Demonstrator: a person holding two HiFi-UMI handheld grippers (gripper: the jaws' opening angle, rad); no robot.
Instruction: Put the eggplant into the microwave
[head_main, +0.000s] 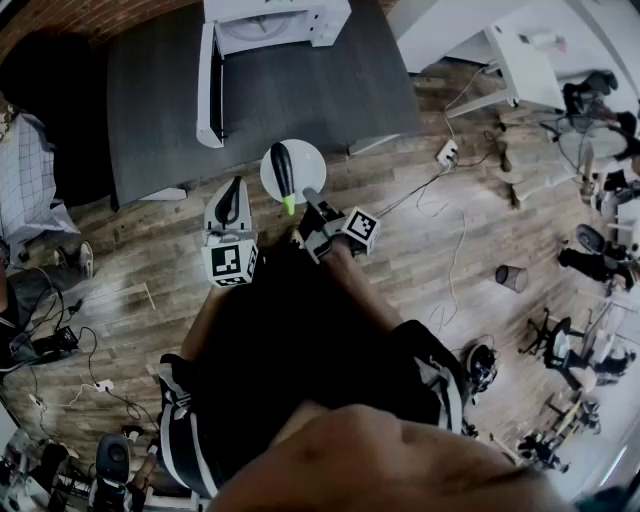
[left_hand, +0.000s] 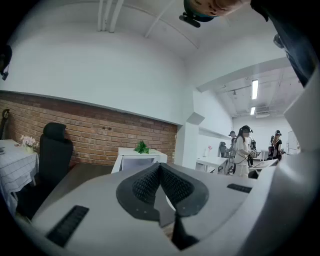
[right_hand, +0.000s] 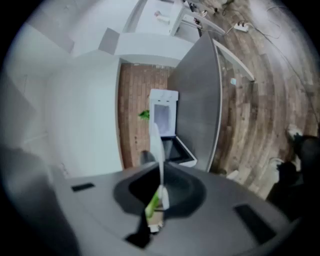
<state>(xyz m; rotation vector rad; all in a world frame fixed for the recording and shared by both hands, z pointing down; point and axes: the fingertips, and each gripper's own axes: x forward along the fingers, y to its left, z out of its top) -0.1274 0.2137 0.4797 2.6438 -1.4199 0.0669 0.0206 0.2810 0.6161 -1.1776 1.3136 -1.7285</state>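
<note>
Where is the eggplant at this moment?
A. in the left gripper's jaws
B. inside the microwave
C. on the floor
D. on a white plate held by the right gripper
D: the eggplant lies on the plate, whose rim the right gripper clamps.

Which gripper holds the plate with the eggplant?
The right gripper: its jaws clamp the rim of the white plate, which carries the eggplant. The left gripper is shut on nothing.

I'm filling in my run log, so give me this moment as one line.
left gripper: shut, empty | right gripper: shut on plate rim | eggplant: on plate | microwave: door open
</note>
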